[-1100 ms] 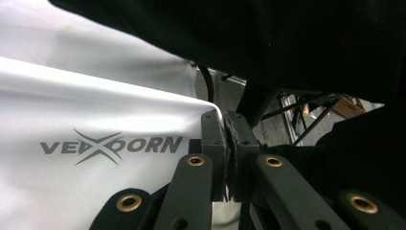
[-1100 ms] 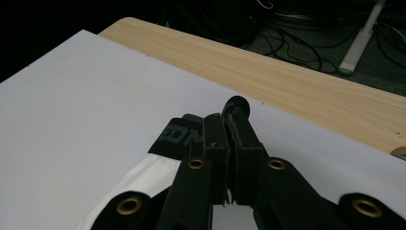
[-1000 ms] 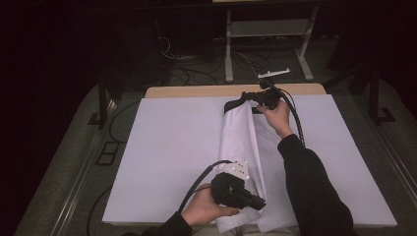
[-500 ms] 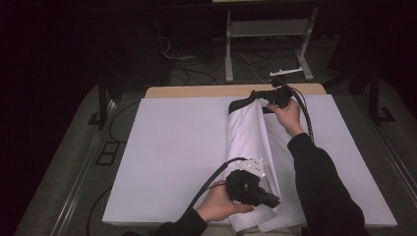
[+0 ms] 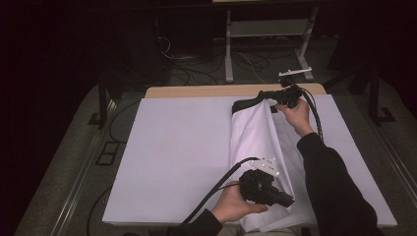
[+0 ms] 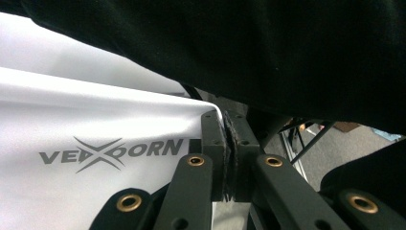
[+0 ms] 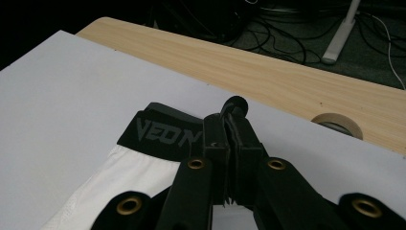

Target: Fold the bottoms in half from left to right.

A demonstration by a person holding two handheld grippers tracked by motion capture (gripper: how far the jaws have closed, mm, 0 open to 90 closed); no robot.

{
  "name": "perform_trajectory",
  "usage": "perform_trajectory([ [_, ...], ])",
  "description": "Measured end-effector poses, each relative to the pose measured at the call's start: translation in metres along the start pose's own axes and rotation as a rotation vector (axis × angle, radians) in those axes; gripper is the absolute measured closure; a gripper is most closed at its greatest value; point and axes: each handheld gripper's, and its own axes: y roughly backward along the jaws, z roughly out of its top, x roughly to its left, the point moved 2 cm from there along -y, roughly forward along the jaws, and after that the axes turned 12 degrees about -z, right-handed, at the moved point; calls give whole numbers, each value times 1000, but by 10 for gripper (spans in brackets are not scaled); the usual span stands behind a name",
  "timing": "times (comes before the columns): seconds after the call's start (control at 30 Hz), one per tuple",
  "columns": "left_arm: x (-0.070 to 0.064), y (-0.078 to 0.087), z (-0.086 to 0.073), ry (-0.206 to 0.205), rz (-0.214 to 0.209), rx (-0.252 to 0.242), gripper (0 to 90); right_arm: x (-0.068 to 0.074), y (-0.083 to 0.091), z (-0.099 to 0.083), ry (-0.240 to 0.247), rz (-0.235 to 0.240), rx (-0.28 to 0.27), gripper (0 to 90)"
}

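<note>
**Shorts stretched lengthwise for a fold**

Here the pair of white fabric shorts with a black elastic waistband (image 5: 255, 142) lies along the right half of the white-covered counter (image 5: 182, 157). The right claw (image 5: 269, 95) is pressed together on the waistband at the far end; the left claw (image 5: 291, 200) pinches the hem at the near edge, just above the grey printed logo (image 6: 112, 152). Gripping both ends likely keeps the cloth taut, so one side can lift and turn over without bunching. A tape roll (image 7: 336, 124) sits on the bare wood beyond.
</note>
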Motion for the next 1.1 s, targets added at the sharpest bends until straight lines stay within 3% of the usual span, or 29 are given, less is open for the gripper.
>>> perform_trajectory([
  [0.43,11,-27,-1,23,-9,15,862,-14,6,-5,30,0,-1,856],
  [0.97,32,-60,-3,118,-26,63,861,-35,3,-27,17,-24,21,855],
  [1.1,37,-68,-3,134,-27,79,861,-39,3,-30,39,-20,30,855],
])
